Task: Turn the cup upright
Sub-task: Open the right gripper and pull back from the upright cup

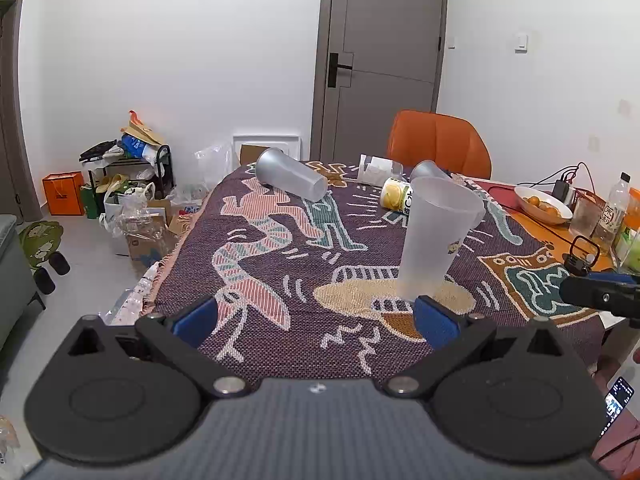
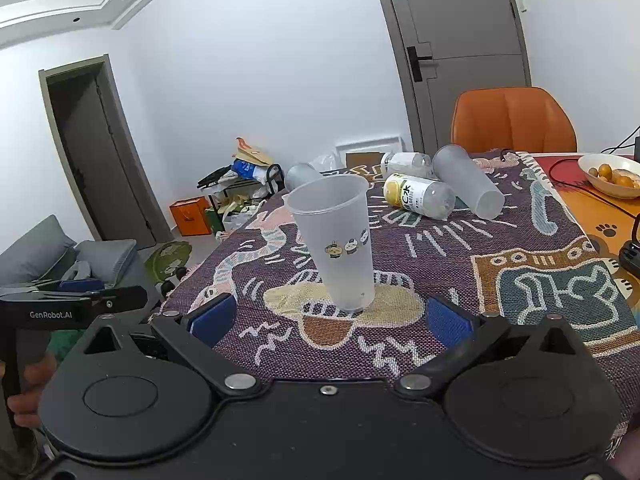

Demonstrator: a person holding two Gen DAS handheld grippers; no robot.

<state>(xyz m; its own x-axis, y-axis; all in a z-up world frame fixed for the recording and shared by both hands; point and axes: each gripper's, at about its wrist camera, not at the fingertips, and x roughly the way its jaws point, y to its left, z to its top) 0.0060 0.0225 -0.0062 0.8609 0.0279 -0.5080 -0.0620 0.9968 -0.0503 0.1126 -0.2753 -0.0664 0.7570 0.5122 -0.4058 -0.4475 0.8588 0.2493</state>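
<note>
Frosted plastic cup (image 2: 340, 248) stands upright, mouth up, on the patterned cloth (image 2: 500, 248) of the tabletop, just ahead of both claws. Left claw (image 1: 316, 320) gapes wide, holding nothing; right claw (image 2: 330, 320) is spread wide too, empty. Two more cups (image 1: 290, 174) lie tipped behind.

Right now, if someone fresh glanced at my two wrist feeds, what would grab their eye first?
The frosted cup standing upright, mouth up, on the patterned blanket, just ahead of the open right gripper. Behind it, two more frosted cups lie on their sides with a yellow-labelled bottle. The left gripper is open too, holding nothing.
</note>
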